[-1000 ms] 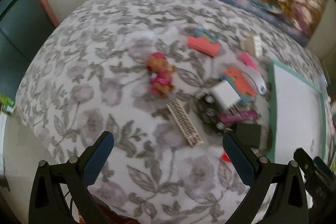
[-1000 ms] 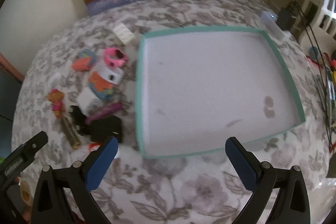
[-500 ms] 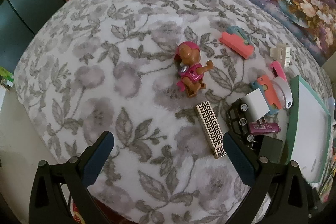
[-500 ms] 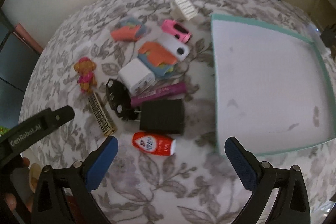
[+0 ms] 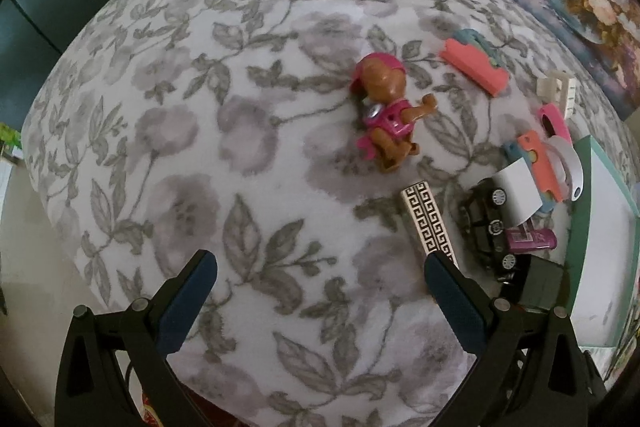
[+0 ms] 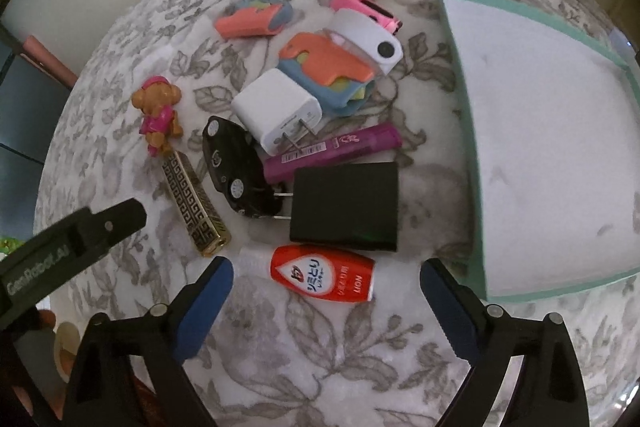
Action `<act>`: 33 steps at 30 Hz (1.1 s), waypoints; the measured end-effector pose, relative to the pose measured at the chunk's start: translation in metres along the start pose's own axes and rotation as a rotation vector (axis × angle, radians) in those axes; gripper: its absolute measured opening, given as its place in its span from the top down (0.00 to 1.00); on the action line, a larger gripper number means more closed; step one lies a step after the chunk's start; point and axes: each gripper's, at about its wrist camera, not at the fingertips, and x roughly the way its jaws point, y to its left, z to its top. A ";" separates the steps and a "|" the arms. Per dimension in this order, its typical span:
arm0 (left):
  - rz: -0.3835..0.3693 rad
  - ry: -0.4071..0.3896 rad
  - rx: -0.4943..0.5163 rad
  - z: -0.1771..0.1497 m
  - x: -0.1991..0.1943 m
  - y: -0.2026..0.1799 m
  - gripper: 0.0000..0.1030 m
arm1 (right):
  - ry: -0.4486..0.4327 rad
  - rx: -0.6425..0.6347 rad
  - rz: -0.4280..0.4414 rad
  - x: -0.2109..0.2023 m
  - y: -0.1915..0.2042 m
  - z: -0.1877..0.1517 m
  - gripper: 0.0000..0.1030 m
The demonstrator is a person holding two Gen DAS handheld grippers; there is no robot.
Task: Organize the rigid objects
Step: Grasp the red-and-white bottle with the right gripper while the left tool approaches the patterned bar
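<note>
We hold both grippers spread wide above the floral tablecloth [image 6: 340, 339], neither grasping anything. Between the fingers of our right gripper [image 6: 326, 273] lies a red bottle with a white cap [image 6: 322, 277], and just beyond it a black plug adapter [image 6: 346, 207] sits beside the purple tube [image 6: 332, 149]. The white charger [image 6: 276, 115] rests against the black toy car [image 6: 232, 163] (its wheels face up). To the right stands the teal-rimmed tray [image 6: 472, 155], holding none of the objects. Our left gripper [image 5: 320, 263] hovers before the pink-suited puppy figure [image 5: 386, 111], with the Greek-key patterned bar [image 5: 428, 223] touching its right finger.
</note>
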 end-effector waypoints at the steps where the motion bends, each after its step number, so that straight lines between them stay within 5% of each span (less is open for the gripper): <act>1: -0.001 0.000 -0.003 0.000 0.001 0.002 0.00 | 0.005 0.003 -0.002 0.002 0.001 0.000 0.06; 14: 0.026 0.013 0.010 0.003 0.015 0.005 0.00 | -0.012 -0.001 -0.157 0.034 0.040 0.008 0.07; 26: 0.026 0.032 0.012 -0.003 0.030 0.015 0.00 | -0.028 0.002 -0.175 0.034 0.040 0.005 0.22; 33: 0.016 0.041 0.052 -0.010 0.027 0.003 0.00 | -0.017 0.006 -0.144 0.024 0.023 0.002 0.22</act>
